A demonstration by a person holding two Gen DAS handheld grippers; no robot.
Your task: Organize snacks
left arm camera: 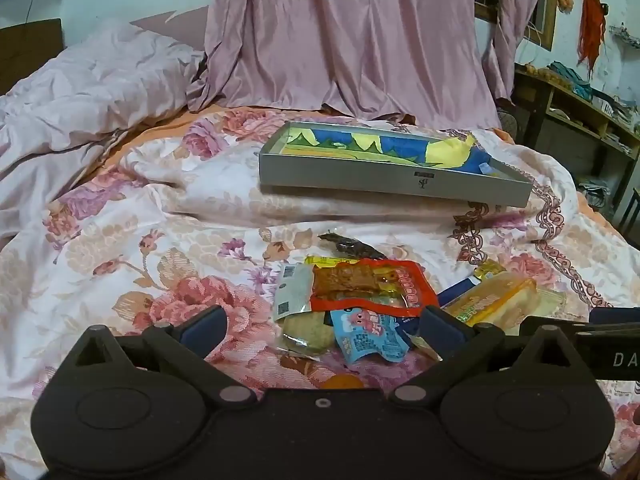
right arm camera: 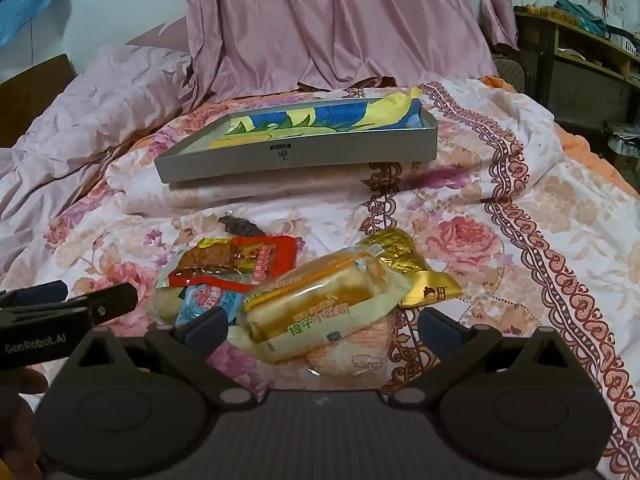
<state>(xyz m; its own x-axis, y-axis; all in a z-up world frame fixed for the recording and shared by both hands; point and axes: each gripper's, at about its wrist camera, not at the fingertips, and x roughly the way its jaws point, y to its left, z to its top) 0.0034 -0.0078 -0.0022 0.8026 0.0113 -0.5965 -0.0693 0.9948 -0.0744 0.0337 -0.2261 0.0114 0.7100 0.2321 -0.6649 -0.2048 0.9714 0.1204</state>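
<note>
Snack pile [right arm camera: 304, 292]: crinkled mixed wrappers on floral quilt [right arm camera: 520, 240]; grey tray [right arm camera: 296, 156] beyond; left gripper [left arm camera: 320, 328], right gripper [right arm camera: 322, 326] jaws spread, empty.

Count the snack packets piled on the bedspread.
At least 7, one pile: dark, red, blue, cake, gold, grey-white, pink. Others may be hidden.

On the bed [right arm camera: 520, 220] a heap of snacks [right arm camera: 288, 292] lies in front, and the tray [right arm camera: 296, 156] sits behind it, well apart, with a cloth [right arm camera: 320, 120] in it. In the heap the bread pack [right arm camera: 320, 304] lies right of the sauce pack [right arm camera: 236, 260], its right end over the foil pack [right arm camera: 416, 268]. A curtain [right arm camera: 340, 20] hangs behind the tray, shelves [right arm camera: 592, 48] at right.
</note>
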